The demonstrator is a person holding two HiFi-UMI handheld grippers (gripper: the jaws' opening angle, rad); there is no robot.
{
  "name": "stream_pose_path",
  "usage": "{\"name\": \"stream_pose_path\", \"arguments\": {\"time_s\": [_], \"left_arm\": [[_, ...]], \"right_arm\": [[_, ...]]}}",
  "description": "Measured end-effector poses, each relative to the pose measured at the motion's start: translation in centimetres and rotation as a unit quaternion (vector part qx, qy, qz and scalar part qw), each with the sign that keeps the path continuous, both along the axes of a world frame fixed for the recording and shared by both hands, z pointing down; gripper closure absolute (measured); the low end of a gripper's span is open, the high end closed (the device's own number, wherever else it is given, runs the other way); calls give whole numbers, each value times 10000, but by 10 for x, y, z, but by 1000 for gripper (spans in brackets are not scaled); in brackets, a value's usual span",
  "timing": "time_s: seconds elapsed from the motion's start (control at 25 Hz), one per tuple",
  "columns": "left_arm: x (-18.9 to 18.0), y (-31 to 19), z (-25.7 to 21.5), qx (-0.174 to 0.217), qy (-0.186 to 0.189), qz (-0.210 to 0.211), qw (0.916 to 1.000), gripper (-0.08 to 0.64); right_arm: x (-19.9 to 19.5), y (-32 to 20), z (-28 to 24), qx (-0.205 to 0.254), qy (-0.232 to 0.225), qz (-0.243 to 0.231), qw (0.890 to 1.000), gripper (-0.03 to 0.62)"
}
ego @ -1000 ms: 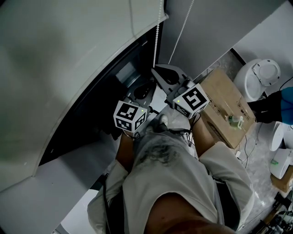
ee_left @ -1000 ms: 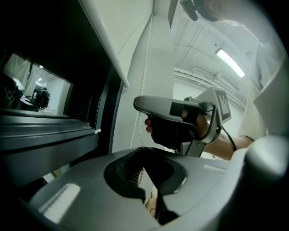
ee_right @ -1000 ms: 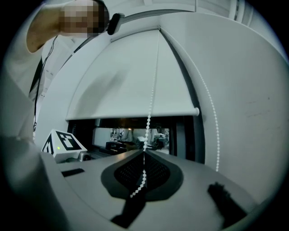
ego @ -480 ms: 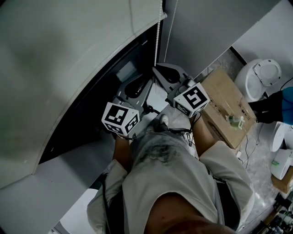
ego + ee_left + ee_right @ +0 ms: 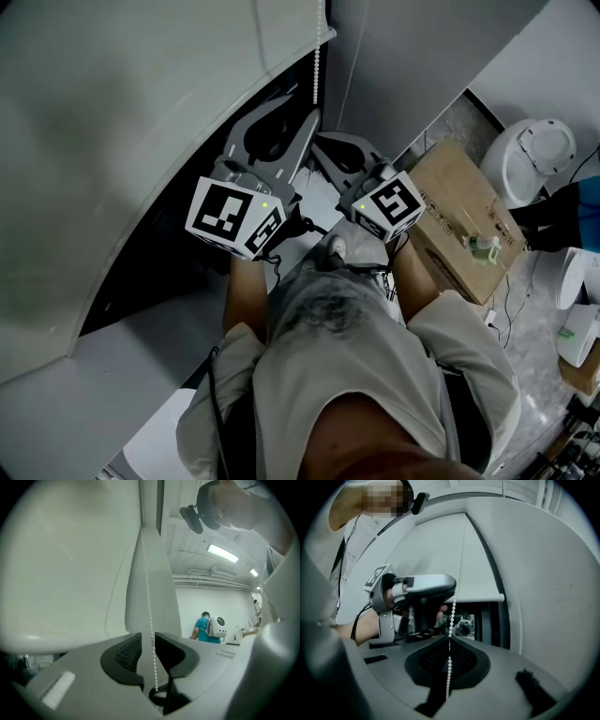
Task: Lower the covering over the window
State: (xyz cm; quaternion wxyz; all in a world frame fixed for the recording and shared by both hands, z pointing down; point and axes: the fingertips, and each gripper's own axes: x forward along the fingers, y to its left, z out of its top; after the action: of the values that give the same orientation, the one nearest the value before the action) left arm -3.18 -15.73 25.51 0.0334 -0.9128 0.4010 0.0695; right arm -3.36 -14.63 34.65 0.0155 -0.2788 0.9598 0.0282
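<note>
A pale roller blind [image 5: 141,112] hangs over most of the dark window [image 5: 187,248]; its bottom bar [image 5: 487,599] shows in the right gripper view. A white bead chain [image 5: 317,66] hangs at the blind's right edge. My left gripper [image 5: 281,117] is raised high beside that edge. The chain [image 5: 150,634] runs between its jaws, which are opening and do not press on it. My right gripper [image 5: 325,147] sits lower, shut on the bead chain [image 5: 451,620] where its jaws meet [image 5: 449,641].
A cardboard box [image 5: 464,211] with a small green bottle [image 5: 483,248] stands on the floor to the right. A round white appliance [image 5: 530,159] sits behind it. A person in a teal top [image 5: 202,626] stands far across the room. Grey wall [image 5: 422,66] borders the window.
My left gripper has opened off the chain and risen up and left toward the blind's edge. The right gripper has stayed put on the chain.
</note>
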Motion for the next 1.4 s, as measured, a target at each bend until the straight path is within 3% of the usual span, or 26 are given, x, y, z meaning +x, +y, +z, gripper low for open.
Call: {"name": "stream_pose_path", "arguments": {"time_s": [0.2, 0.28, 0.36, 0.84, 1.4], "left_arm": [[13, -8, -12, 124, -53, 114, 9998, 463], [17, -9, -12, 146, -84, 93, 9998, 537], [19, -7, -10, 119, -88, 87, 9999, 545], [17, -2, 45, -486, -118, 176, 9986, 549], [16, 5, 87, -791, -191, 238, 9964, 549]], "right_arm": [[0, 3, 1, 35, -12, 11, 10000, 574], [2, 1, 1, 61, -32, 32, 10000, 575], [2, 0, 3, 57, 12, 35, 10000, 574], [-2, 6, 55, -374, 330, -1, 9988, 575], [-3, 14, 96, -738, 519, -55, 9959, 575]]}}
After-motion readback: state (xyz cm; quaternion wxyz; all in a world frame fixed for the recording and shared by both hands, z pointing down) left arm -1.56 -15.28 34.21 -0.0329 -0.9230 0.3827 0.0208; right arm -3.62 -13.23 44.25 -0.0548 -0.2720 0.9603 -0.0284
